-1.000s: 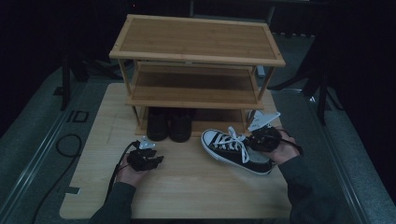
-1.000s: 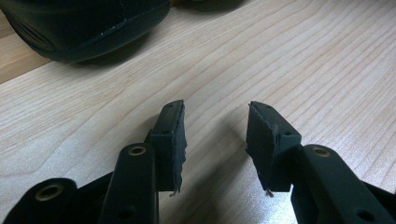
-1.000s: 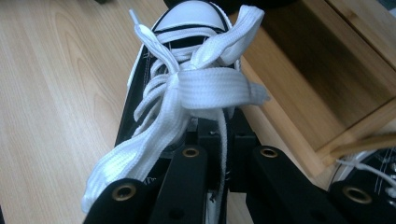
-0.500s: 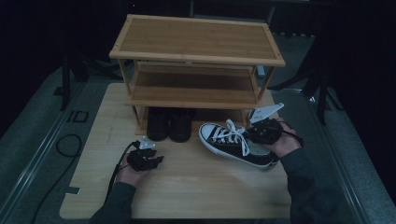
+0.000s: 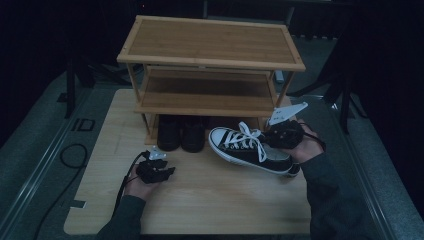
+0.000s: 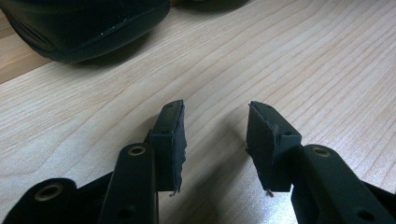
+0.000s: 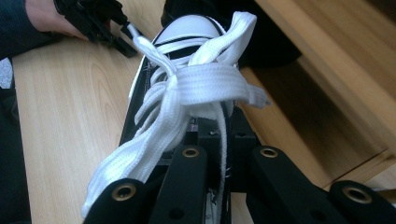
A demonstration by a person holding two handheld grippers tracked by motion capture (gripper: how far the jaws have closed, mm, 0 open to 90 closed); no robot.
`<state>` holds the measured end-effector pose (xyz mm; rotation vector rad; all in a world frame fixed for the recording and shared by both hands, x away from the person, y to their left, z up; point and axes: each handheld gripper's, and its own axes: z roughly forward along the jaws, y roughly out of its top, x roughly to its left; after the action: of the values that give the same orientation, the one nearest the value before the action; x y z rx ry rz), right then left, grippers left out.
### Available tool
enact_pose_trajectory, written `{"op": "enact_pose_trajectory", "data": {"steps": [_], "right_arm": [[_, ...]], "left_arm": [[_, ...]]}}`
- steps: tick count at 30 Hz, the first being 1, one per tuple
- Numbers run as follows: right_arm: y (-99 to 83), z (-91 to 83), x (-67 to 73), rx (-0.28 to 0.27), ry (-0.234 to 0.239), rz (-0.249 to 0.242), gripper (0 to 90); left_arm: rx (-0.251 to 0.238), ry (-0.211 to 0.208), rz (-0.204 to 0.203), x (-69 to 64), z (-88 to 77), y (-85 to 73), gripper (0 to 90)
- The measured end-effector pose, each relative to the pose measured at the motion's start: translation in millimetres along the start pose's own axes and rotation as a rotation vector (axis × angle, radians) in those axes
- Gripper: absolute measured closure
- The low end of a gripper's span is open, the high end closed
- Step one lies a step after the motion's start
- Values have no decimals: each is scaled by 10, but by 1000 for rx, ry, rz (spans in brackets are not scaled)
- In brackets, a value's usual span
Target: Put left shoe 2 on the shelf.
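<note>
Right gripper [image 5: 272, 139] is clamped on the black-and-white canvas sneaker [image 5: 247, 150], gripping at the collar end, near the heel. In the right gripper view the jaws are closed tight on the tongue and opening of the shoe, with the white laces [image 7: 187, 93] bunched directly in front of them. The sneaker sits at the right of the wooden table [image 5: 200, 200], just near of the bamboo shoe rack [image 5: 210, 50]. Toe points left and toward the rack; the heel end is at the right, under the right hand [image 5: 302, 147]. Whether the sole touches the table cannot be told from the high view.

Left gripper [image 5: 165, 169] is at the near left of the table, well apart from the sneaker. In the left gripper view its jaws stand apart with bare wood grain between the pads [image 6: 170, 140]; nothing is held. The gripper lies low over the tabletop.

A pair of black shoes [image 5: 180, 132] stands on the table under the rack's lowest shelf, left of the sneaker's toe. The toe of one black shoe [image 6: 84, 28] shows just beyond the left gripper's open jaws, not touching them. Both rack shelves appear bare wood.
</note>
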<state>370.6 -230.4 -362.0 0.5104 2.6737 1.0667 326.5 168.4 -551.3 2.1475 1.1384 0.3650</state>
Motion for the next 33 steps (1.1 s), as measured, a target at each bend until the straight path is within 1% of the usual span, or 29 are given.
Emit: {"op": "enact_pose_trajectory", "data": {"steps": [6, 9, 17, 30, 33], "right_arm": [[126, -35, 14, -24, 7, -7, 878], [191, -62, 6, -54, 12, -10, 878], [340, -133, -15, -102, 10, -4, 878], [572, -218, -152, -189, -1, 45, 878], [623, -219, -179, -193, -28, 57, 877]], "left_arm": [[-1, -1, -1, 1, 0, -1, 571], [-1, -2, -4, 1, 0, -1, 571], [-2, -4, -7, 2, 0, -2, 571], [-4, -8, -8, 6, 1, -2, 571], [-4, -8, -7, 7, 1, -2, 571]]}}
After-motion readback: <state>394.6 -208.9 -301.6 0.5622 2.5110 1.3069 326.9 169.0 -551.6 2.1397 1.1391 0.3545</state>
